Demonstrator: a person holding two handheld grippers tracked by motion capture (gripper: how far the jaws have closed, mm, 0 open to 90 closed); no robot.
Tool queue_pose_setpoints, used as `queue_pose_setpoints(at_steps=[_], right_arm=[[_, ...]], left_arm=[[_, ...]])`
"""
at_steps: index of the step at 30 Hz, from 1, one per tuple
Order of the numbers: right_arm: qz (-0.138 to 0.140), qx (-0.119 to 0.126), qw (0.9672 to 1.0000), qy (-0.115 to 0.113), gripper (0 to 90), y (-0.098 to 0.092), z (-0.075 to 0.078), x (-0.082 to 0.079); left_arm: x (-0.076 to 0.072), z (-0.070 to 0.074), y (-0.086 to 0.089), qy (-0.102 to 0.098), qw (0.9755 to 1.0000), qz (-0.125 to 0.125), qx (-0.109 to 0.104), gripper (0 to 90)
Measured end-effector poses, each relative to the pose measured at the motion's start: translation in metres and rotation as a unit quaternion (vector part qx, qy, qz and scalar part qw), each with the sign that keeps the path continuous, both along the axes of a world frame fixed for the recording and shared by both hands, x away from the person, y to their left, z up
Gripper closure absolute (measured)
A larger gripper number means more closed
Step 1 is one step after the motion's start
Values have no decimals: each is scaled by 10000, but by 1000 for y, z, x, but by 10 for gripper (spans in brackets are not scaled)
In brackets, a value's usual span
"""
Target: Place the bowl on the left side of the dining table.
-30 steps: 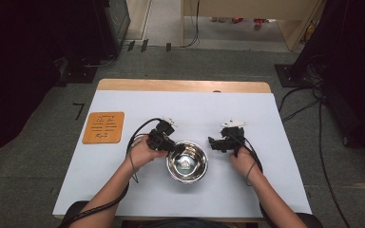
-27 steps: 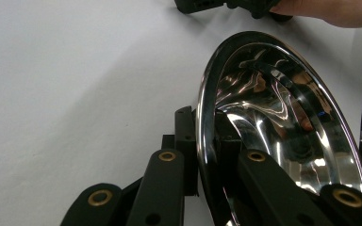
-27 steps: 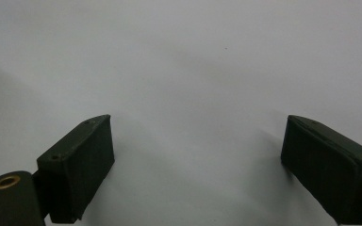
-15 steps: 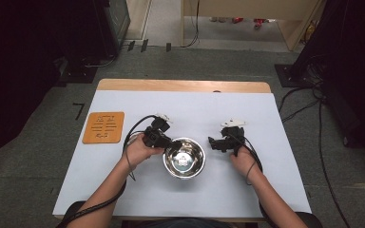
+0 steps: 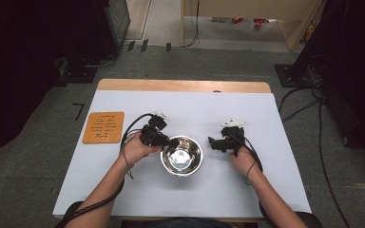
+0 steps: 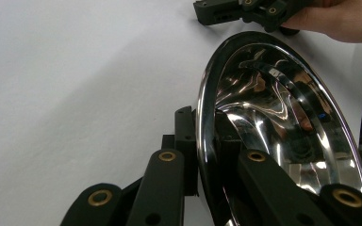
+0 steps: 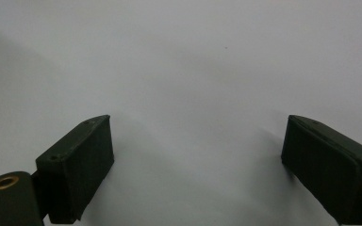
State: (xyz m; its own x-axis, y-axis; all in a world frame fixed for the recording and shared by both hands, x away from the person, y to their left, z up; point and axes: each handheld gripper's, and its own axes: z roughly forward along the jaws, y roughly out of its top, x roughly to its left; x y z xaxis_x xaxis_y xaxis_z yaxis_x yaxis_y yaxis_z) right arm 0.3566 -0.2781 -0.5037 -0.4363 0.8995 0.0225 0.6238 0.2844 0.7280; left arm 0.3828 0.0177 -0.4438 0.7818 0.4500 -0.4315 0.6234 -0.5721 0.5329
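A polished steel bowl (image 5: 181, 155) stands upright on the white worktop (image 5: 266, 185), near the middle and somewhat toward the person's edge. The left gripper (image 5: 171, 142) is clamped on the bowl's rim at its left side: in the left gripper view one jaw lies outside the wall and the other inside, both pressed against the metal (image 6: 207, 136). The left hand (image 5: 135, 148) holds this tool just left of the bowl.

The right gripper (image 5: 212, 142) rests to the right of the bowl, apart from it and pointing toward it. Its jaws stand wide apart in the right gripper view, with nothing but bare white surface between them. The right hand (image 5: 241, 156) grasps it from the person's side.

An orange square mat (image 5: 103, 127) lies flat near the worktop's left edge, well apart from the bowl. A strip of bare wood (image 5: 180, 85) shows along the far edge.
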Motion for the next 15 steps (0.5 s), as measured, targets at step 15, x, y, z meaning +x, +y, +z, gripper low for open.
queue_pose_setpoints(at_steps=[15], right_arm=[[2,-8,10000,-23,95,0,0,0]], left_arm=[[5,4,8,-9,9997,215,-69,855]])
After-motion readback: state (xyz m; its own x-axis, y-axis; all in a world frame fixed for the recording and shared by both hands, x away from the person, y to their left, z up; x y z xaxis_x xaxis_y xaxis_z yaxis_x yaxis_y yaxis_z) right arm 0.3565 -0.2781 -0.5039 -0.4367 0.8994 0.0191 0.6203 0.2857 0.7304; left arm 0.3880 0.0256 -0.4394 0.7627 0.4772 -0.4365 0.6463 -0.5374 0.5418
